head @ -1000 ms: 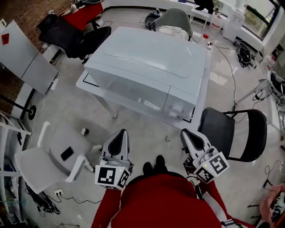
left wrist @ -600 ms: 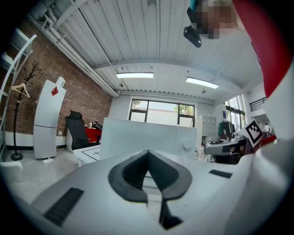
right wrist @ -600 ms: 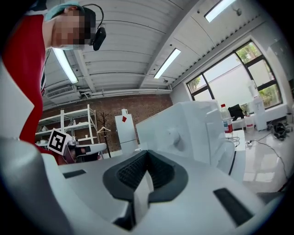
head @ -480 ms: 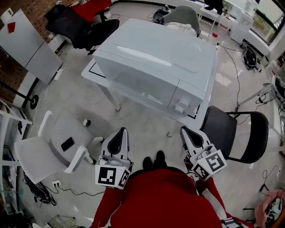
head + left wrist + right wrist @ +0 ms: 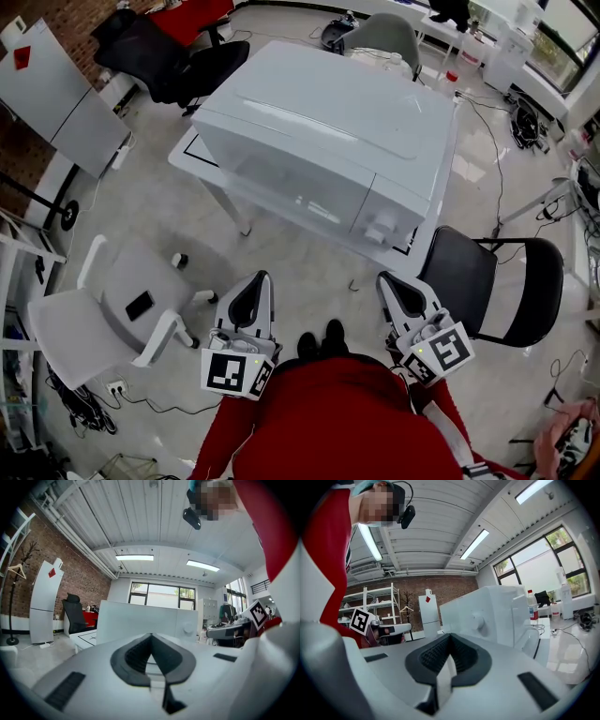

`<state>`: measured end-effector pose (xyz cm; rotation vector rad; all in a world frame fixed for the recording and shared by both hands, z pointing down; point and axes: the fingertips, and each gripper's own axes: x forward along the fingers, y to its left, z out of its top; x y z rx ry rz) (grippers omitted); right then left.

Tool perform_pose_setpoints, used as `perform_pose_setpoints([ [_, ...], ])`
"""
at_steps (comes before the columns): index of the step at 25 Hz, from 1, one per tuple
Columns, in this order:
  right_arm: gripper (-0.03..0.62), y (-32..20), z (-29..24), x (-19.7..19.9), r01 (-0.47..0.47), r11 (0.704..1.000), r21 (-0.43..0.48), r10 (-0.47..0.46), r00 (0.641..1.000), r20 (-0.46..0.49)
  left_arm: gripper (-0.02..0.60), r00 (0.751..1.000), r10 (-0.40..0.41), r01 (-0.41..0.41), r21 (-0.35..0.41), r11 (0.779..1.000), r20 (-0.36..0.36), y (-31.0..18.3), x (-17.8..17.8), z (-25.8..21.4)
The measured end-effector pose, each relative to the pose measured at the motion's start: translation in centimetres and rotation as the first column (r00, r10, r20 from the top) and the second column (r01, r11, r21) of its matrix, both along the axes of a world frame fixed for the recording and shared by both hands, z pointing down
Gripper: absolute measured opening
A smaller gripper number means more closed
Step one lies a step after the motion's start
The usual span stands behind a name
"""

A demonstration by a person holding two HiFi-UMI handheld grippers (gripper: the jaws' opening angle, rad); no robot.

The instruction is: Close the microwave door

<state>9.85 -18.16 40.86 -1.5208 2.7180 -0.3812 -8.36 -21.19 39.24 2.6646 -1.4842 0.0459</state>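
The white microwave stands on a white table, its door flush with the front and a round knob at the right. It also shows in the left gripper view as the microwave, and in the right gripper view as the microwave. Both grippers hang low by the person's red-sleeved body, well short of the table. My left gripper is shut on nothing, with the left gripper pads meeting. My right gripper is likewise shut and empty, its right gripper pads touching.
A white chair with a black phone on its seat stands to the left. A black chair is at the right of the table, a black office chair behind it. Cables lie on the floor.
The head view has shifted slightly, so the microwave sits a little higher and further right in frame. Both grippers stay low and shut; the door looks the same.
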Motion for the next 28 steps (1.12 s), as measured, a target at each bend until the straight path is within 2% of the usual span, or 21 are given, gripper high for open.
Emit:
perform_pose_setpoints([
  [6,0.012,-0.4,-1.7,-0.2,-0.003,0.997,0.074,0.004,1.0,-0.012,0.006,1.0,0.009,-0.009,-0.009,1.0,0.008,0.3,0.5,0.2],
  [14,0.012,-0.7,-2.3,1.0,-0.069,0.994,0.087,0.07,0.997,-0.014,0.006,1.0,0.002,-0.002,-0.011,1.0,0.004,0.3,0.5,0.2],
  [21,0.012,-0.3,-1.4,1.9,-0.075,0.996,0.05,0.077,0.996,-0.04,0.006,1.0,-0.008,0.008,-0.002,1.0,0.012,0.5,0.5,0.1],
  [28,0.012,0.1,-1.1,2.0,-0.09,0.995,0.042,0.091,0.996,-0.018,0.006,1.0,-0.012,0.013,-0.015,1.0,0.025,1.2,0.5,0.4],
])
